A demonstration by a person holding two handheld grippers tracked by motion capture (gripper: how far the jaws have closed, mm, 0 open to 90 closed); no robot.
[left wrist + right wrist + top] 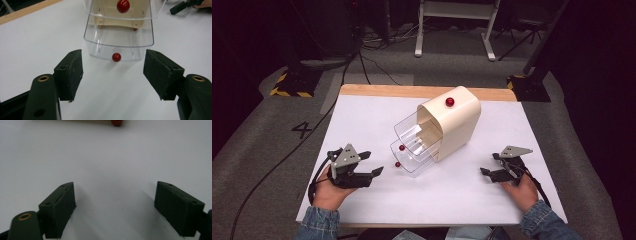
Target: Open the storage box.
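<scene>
A cream cabinet (457,122) stands mid-table with a red ball (449,102) on its top. Two clear drawers stick out of its front toward the left. The upper drawer (414,131) and the lower drawer (118,42) each carry a red knob, the lower knob (116,57) nearest me. My left gripper (373,163) is open on the table just short of that knob, nothing between its jaws (113,72). My right gripper (489,163) is open to the right of the cabinet, over bare table (115,207).
The white tabletop (362,120) has a wooden strip (382,90) along its far edge. A small red round piece (116,122) shows at the cabinet's lower edge in the right gripper view. Black stands (294,82) and cables lie on the grey floor beyond.
</scene>
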